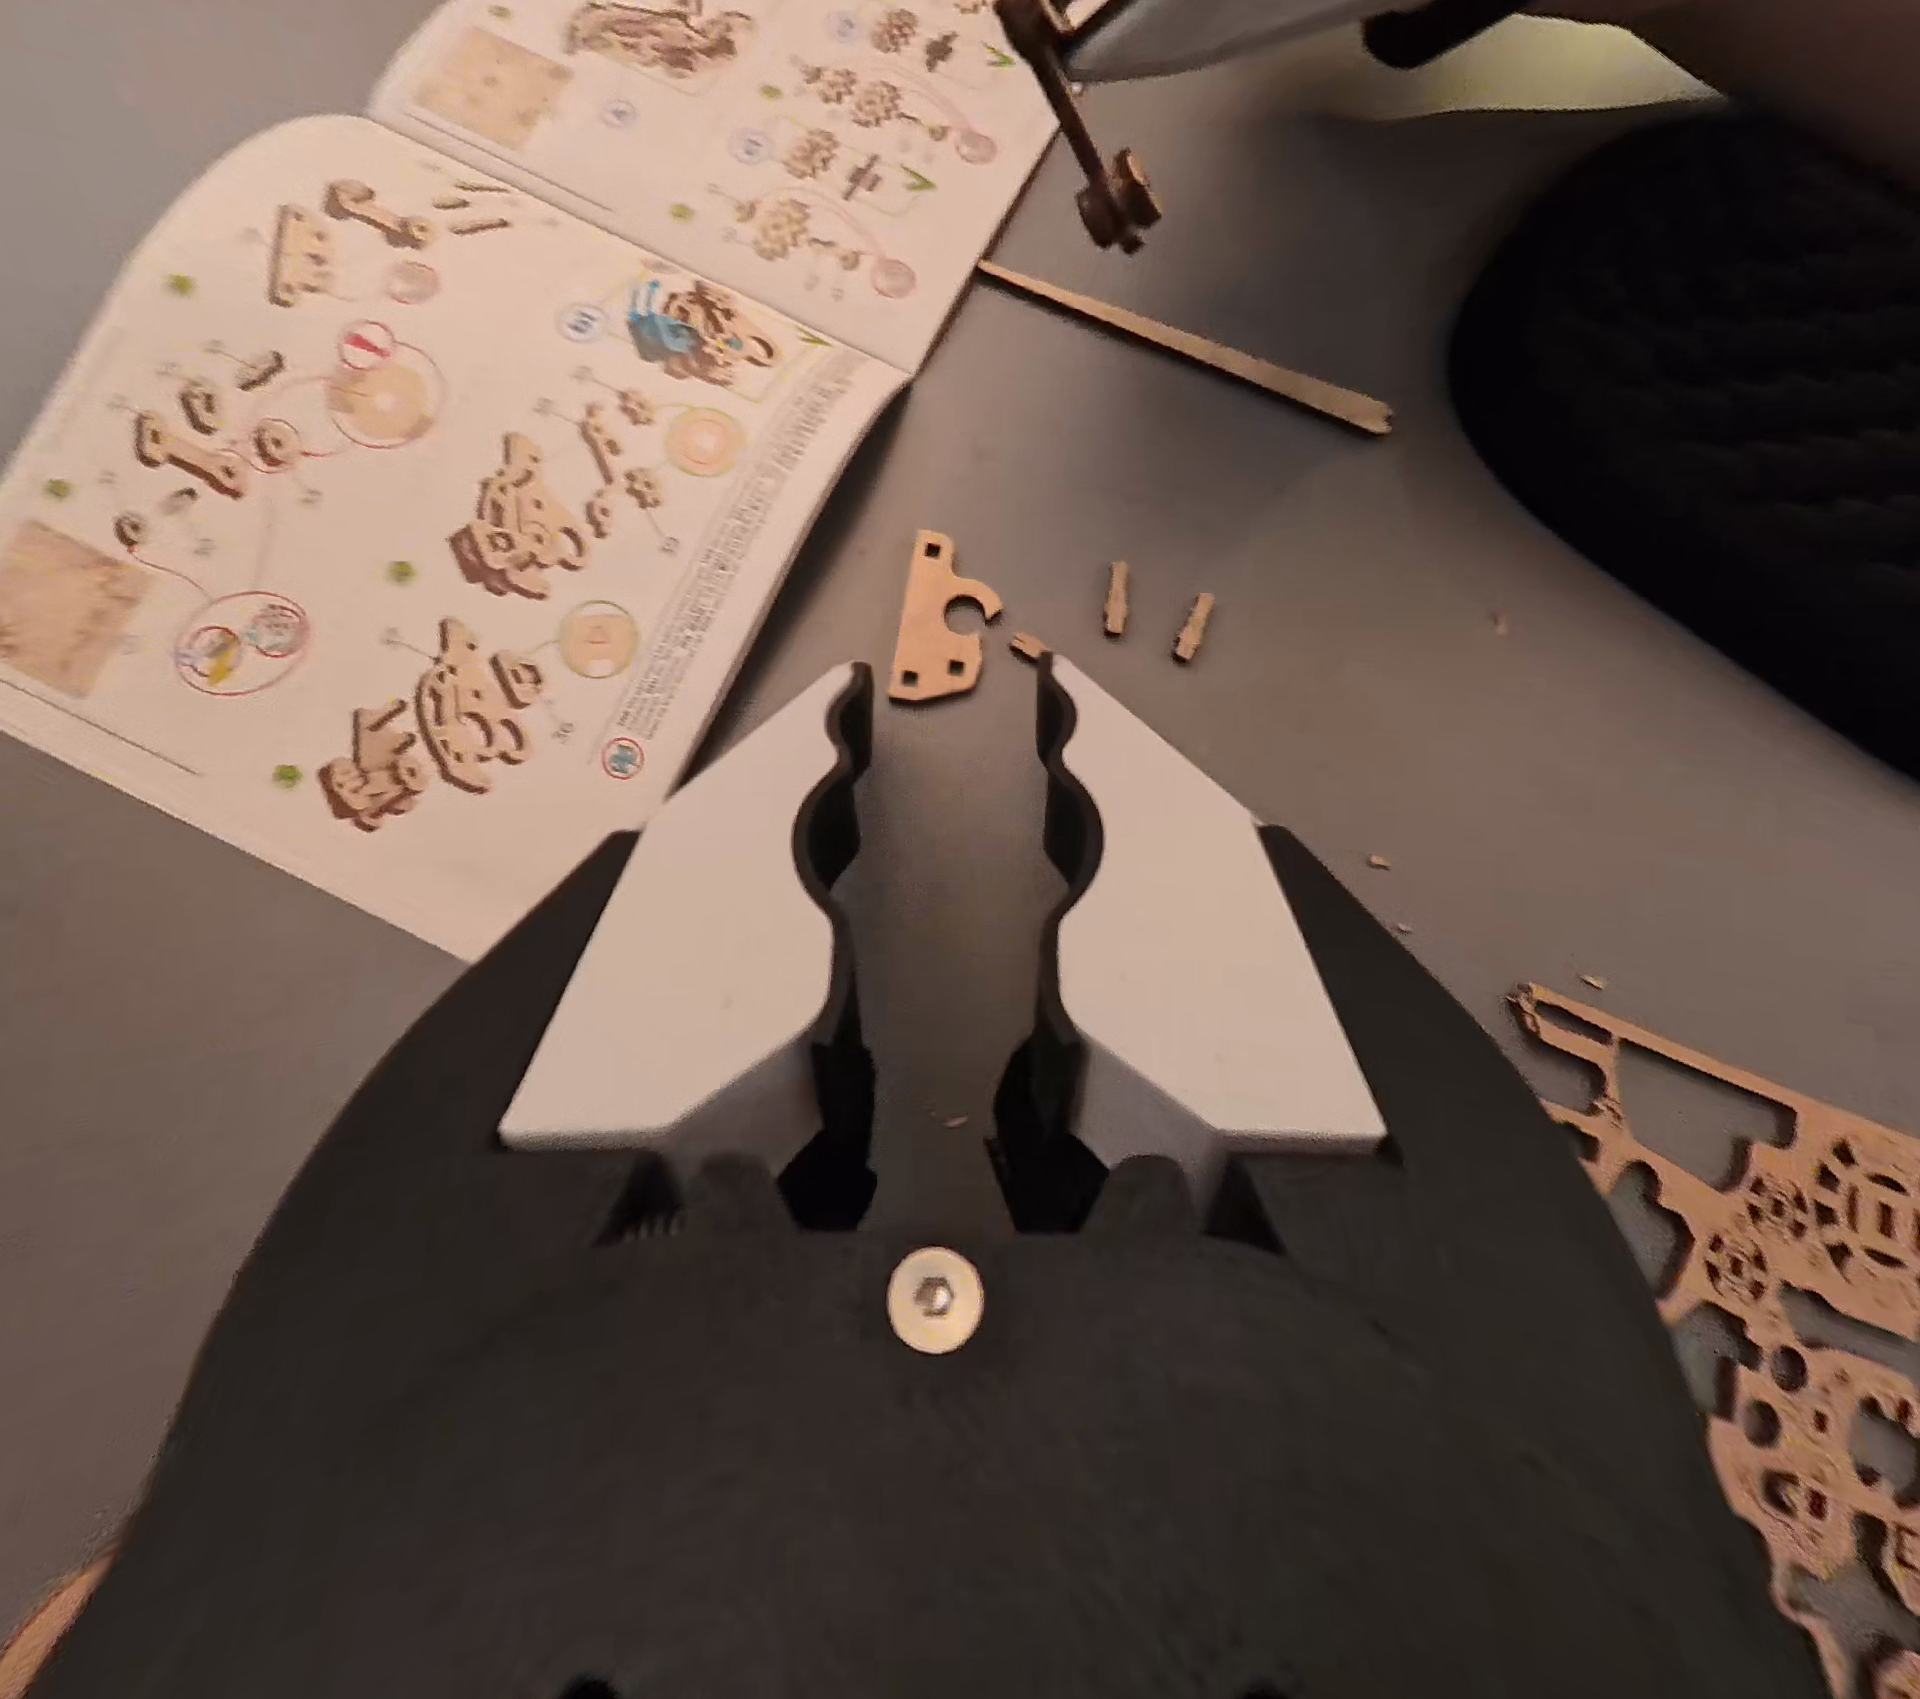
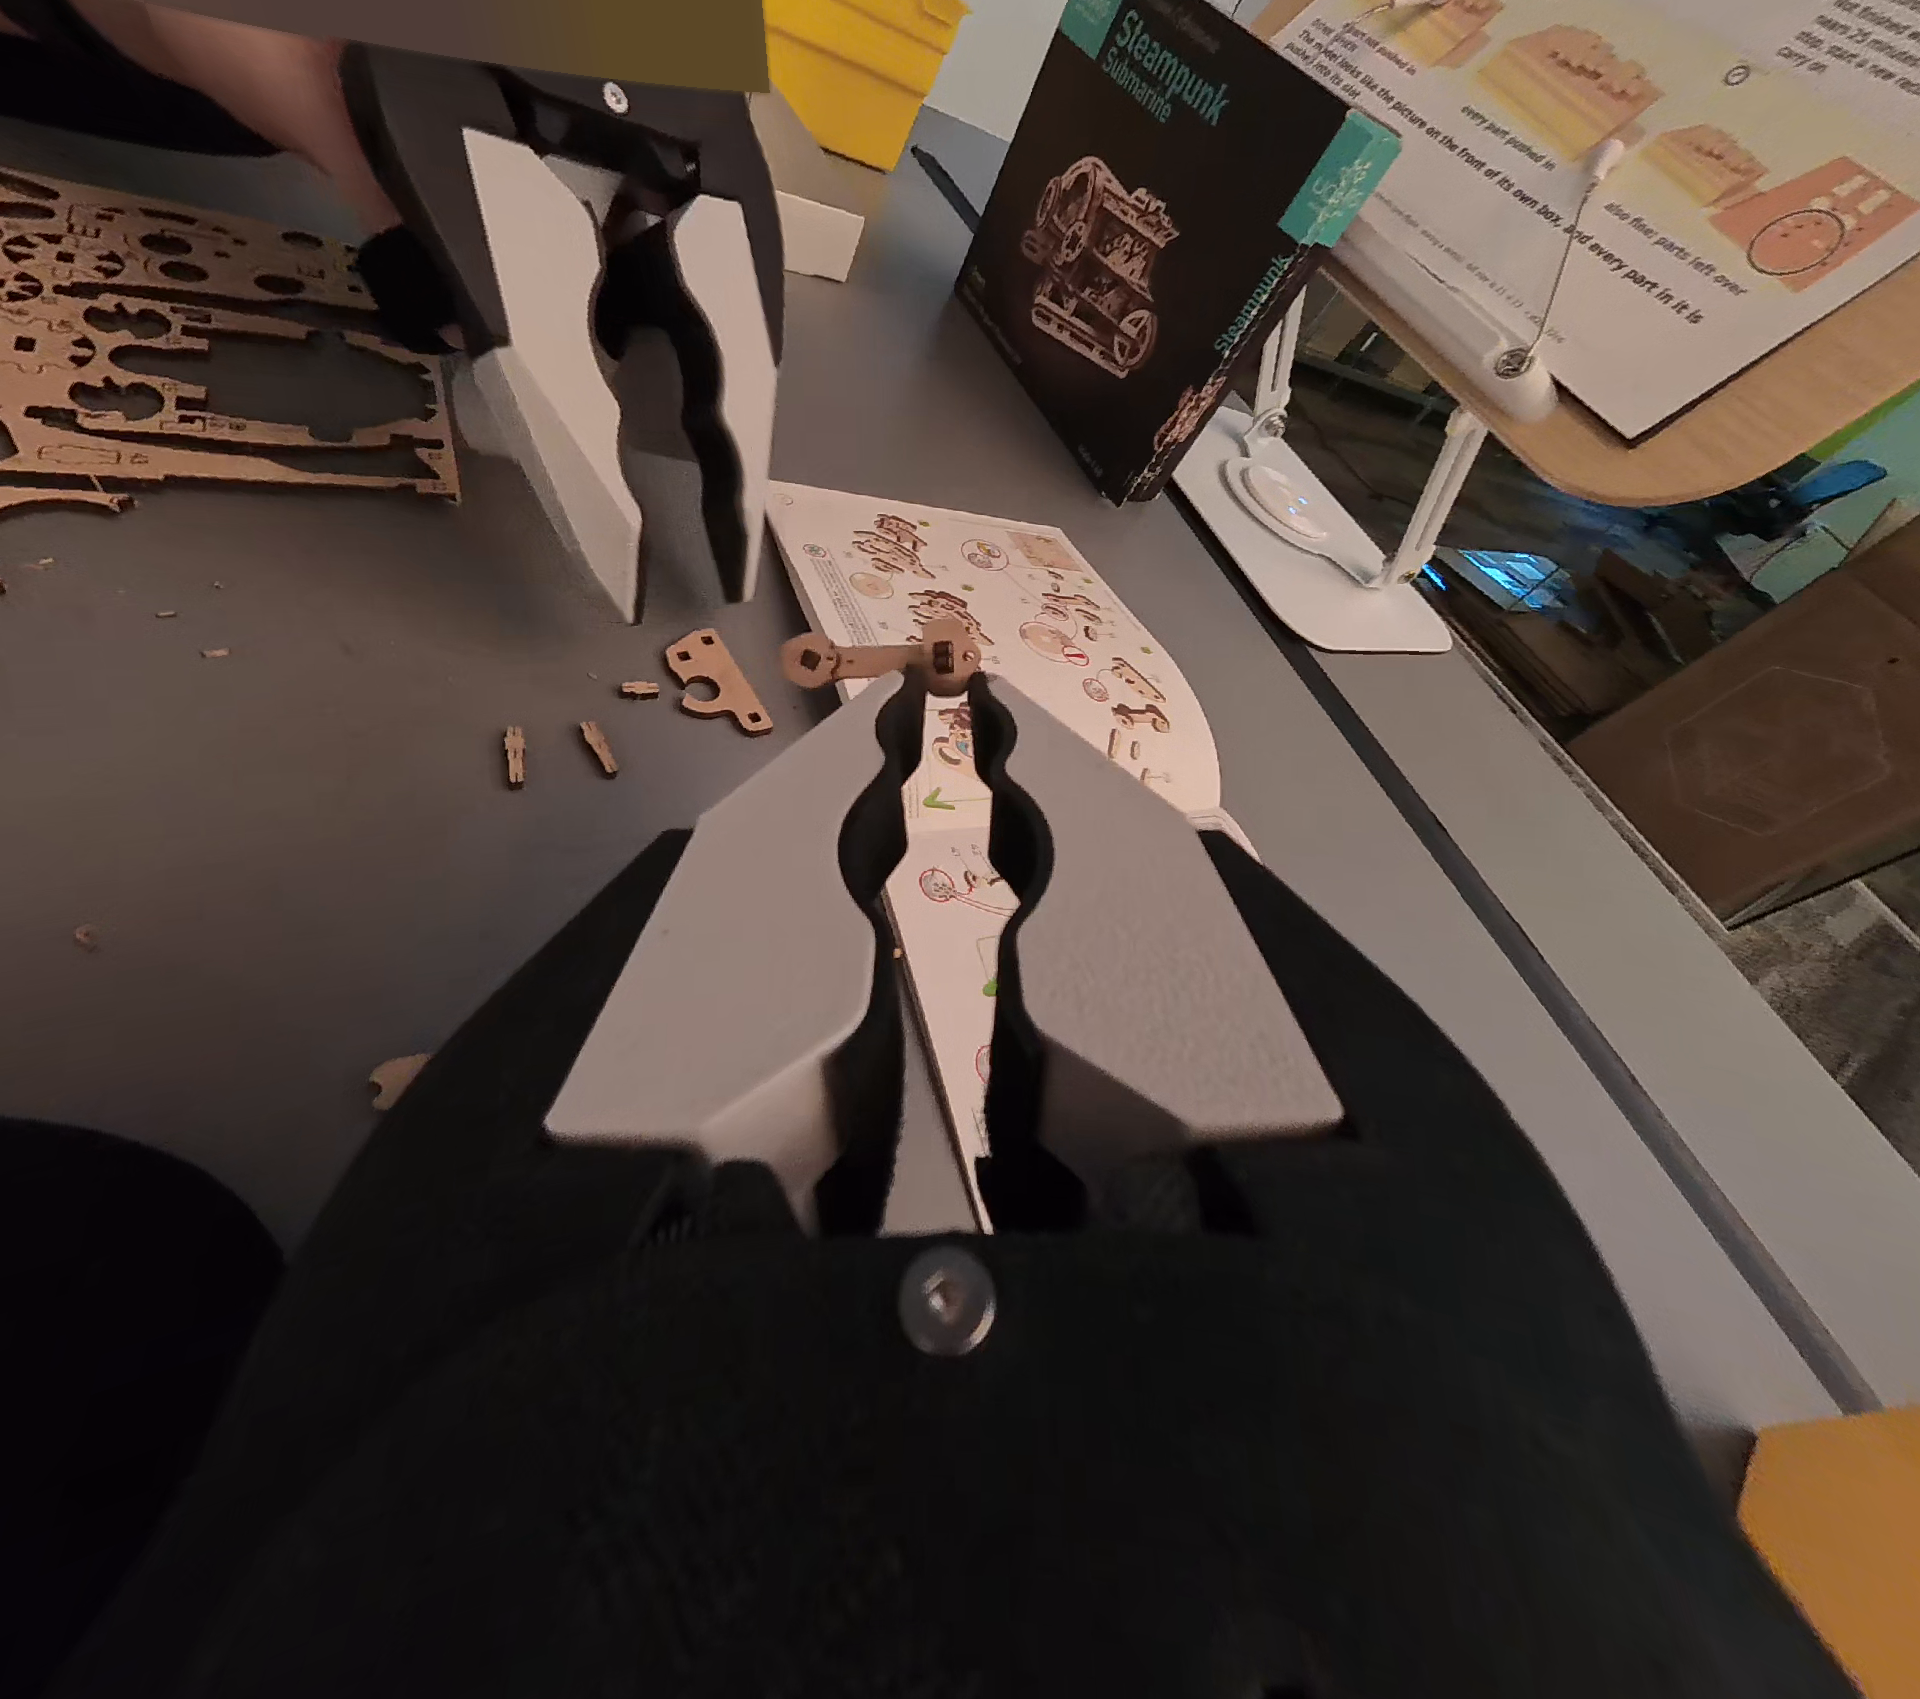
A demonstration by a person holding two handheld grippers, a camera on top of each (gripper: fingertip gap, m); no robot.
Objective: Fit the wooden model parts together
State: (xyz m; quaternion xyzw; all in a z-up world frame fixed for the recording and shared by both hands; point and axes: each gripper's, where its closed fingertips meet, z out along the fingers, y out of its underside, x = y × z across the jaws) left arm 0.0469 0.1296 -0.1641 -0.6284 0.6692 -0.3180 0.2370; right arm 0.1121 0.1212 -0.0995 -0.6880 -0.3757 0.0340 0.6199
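On the grey table [image 1: 1351,714], just ahead of the left gripper [image 1: 951,673], a flat bracket part [image 1: 935,621], long axis running away from the fingertips, notch facing right. Left jaws open wide, empty, much nearer than the right gripper [image 2: 940,678], pinched on a lever piece [image 2: 883,662] lying crosswise, above the instruction booklet [image 1: 416,454]. Two small pegs [image 1: 1153,610] just beside.
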